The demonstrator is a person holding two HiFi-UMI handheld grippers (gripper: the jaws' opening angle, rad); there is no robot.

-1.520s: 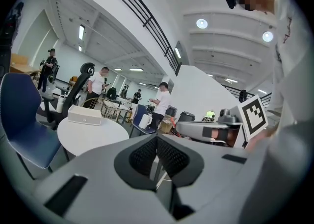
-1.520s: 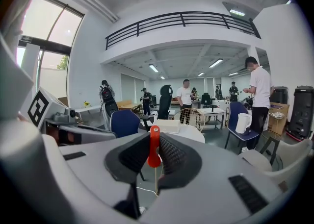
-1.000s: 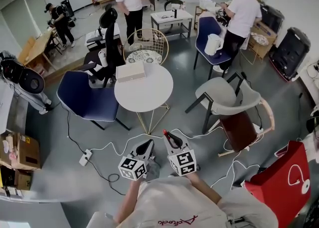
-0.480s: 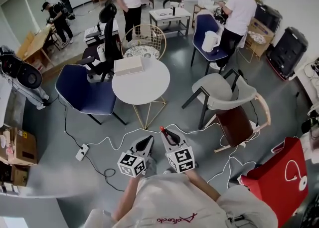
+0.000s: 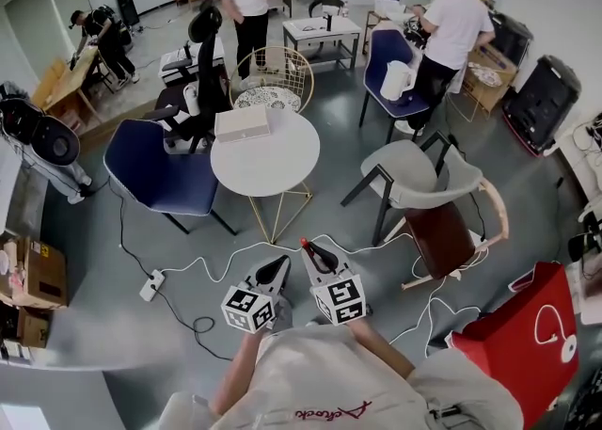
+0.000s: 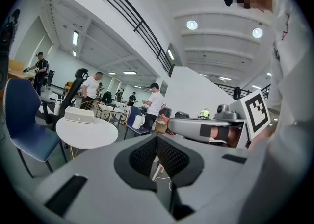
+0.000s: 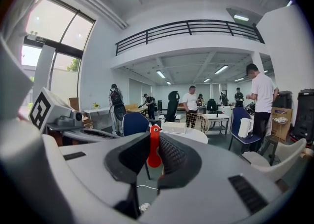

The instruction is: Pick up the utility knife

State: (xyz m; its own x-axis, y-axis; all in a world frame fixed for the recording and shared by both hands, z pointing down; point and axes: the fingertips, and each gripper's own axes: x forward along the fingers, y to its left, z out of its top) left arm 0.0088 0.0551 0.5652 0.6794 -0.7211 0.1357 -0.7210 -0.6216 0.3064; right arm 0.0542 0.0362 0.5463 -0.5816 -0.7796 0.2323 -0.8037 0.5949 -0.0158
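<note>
We begin at the right gripper (image 7: pixel 154 143). Its jaws stand narrow and are closed on the utility knife (image 7: pixel 154 150), a slim red thing pinched between the two black pads (image 7: pixel 172 155). So the knife does not lie away from the tool at all. It is inside the tool, and we judge that the pick-up itself is done. The long axis of the knife seems to run along the jaws. In the head view its red end sticks out a little past the tips of this gripper (image 5: pixel 316 255), toward the round table. The right hand has the knife; the left hand is only beside it.

The left gripper (image 6: pixel 156 138) is just to the left of the right one, near but apart, and it points the same way. Its jaws are together at the tips and nothing is between them.

Now the writing. Each gripper carries a marker cube (image 5: pixel 250 311) with black-and-white squares, which are patterns and not words. Behind the grippers, the person's shirt (image 5: pixel 334 414) has red script that we cannot read. Ahead of the grippers stands the round table (image 5: pixel 282 169) with a pale flat box (image 5: pixel 243 123) on it, and we can make out no label there. Far to the right is a red bag (image 5: pixel 513 343) with a white line drawing. Far to the left are cardboard boxes (image 5: pixel 42 273) with a yellow label too small to read.
</note>
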